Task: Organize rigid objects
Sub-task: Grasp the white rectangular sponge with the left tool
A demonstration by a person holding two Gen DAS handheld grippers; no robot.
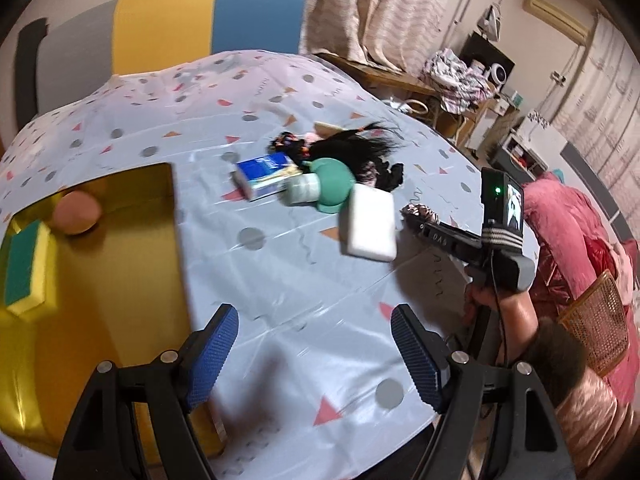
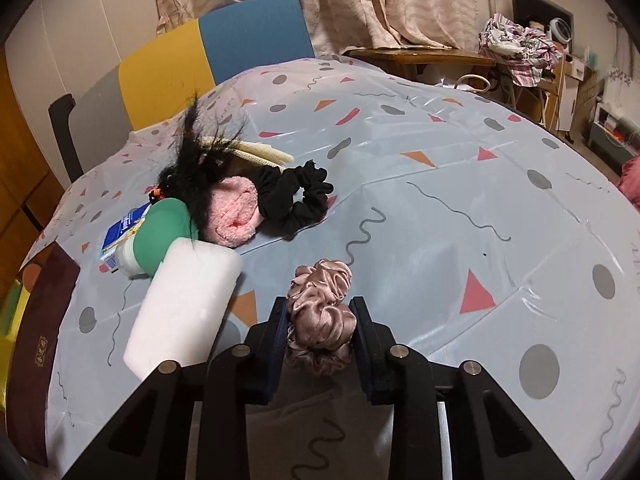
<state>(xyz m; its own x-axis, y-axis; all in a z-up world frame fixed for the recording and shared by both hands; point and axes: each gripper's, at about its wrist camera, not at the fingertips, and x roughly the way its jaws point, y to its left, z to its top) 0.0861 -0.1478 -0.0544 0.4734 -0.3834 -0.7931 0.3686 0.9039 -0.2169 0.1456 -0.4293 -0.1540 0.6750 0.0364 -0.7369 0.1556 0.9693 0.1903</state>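
Note:
My left gripper (image 1: 314, 332) is open and empty above the table, just right of a gold box (image 1: 100, 280). The box holds a pink ball (image 1: 76, 212) and a green-and-yellow sponge (image 1: 24, 268). My right gripper (image 2: 320, 312) is shut on a pink satin scrunchie (image 2: 324, 312) just above the table; it also shows in the left wrist view (image 1: 418, 211). A white block (image 1: 370, 226) (image 2: 186, 308) lies beside a pile: a blue box (image 1: 266, 174), a white jar (image 1: 302, 188), a green cup (image 1: 332, 184) (image 2: 160, 236), a black hair piece (image 2: 200, 168), a pink fuzzy item (image 2: 236, 212) and a black scrunchie (image 2: 298, 196).
The table carries a pale blue patterned cloth (image 2: 440, 184). A dark box lid (image 2: 38, 340) lies at its left edge. A yellow, blue and grey chair (image 1: 192, 24) stands behind the table. A wicker chair (image 1: 600, 320) and pink bedding (image 1: 568, 232) are on the right.

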